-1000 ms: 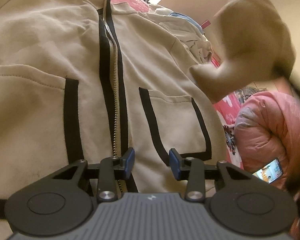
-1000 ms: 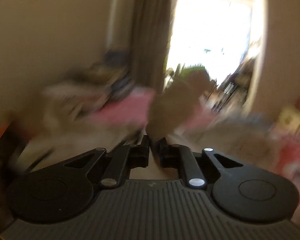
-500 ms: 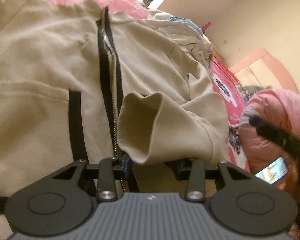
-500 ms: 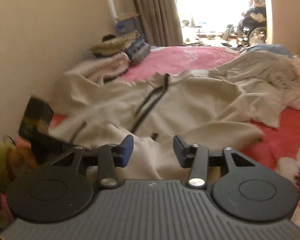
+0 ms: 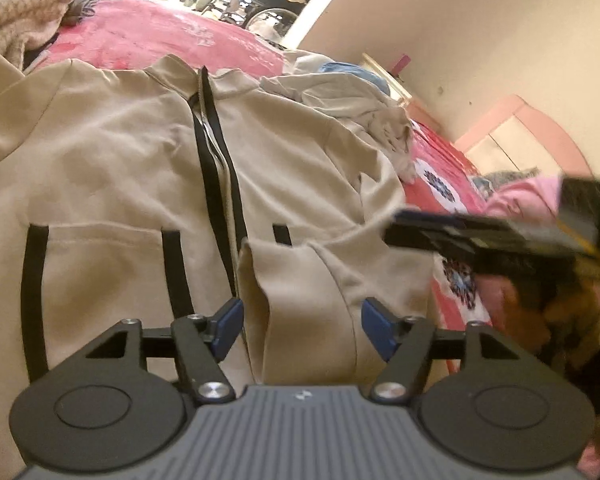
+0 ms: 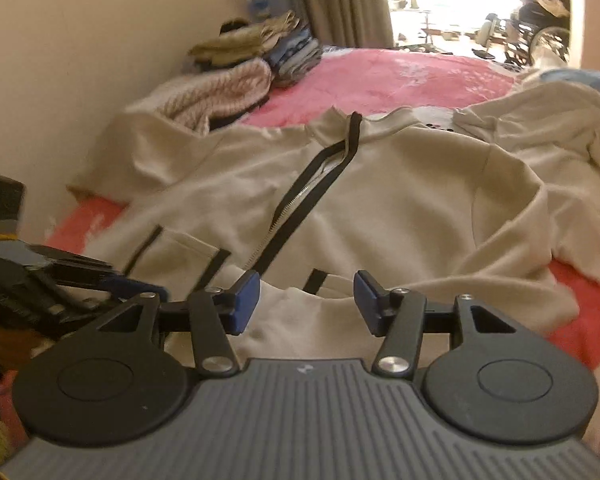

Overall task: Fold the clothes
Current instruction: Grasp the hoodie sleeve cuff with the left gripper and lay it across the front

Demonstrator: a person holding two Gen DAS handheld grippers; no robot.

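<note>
Jacket (image 5: 112, 168) on pink bedspread (image 5: 148, 36)

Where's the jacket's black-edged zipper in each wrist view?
Left wrist: zipper runs from upper centre down toward the left gripper.
Right wrist: zipper runs diagonally from the collar toward the right gripper.
Shared landmark: folded-in sleeve cuff between both grippers' fingers.

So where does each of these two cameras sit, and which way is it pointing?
Left wrist: rides on the left gripper, looking along its open fingers at the beige zip jacket on the pink bedspread; the right gripper shows at right.
Right wrist: rides on the right gripper, open, facing the same jacket, toward the curtain; the left gripper shows at left.
Shared: jacket, bedspread, folded sleeve.
</note>
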